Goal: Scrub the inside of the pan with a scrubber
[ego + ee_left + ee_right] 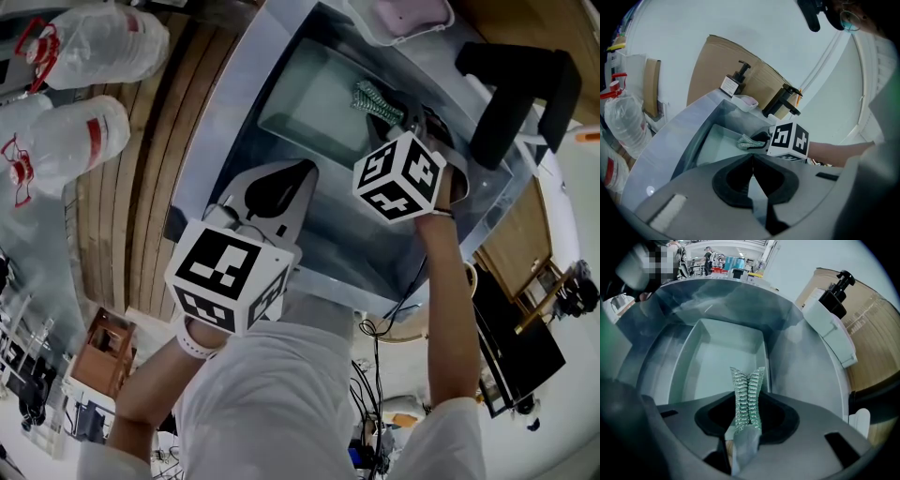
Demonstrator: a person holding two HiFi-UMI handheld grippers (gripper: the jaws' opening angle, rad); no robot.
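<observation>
Pinching a crinkled silvery mesh scrubber point(747, 394), right tool point(743, 430) hangs above the pan point(722, 357); left tool point(752, 161) closed

I can read no word, brand or number anywhere from here. The pump bottle point(737, 80) at the far rim of the sink point(679, 136) carries a white label point(727, 86), but its dark print is too small for me to make out. The clear plastic jugs point(56, 141) beside the sink wear red bands point(94, 139) that I cannot read either, and the marker cubes point(230, 277) show only black-and-white square patterns, no letters or digits.
</observation>
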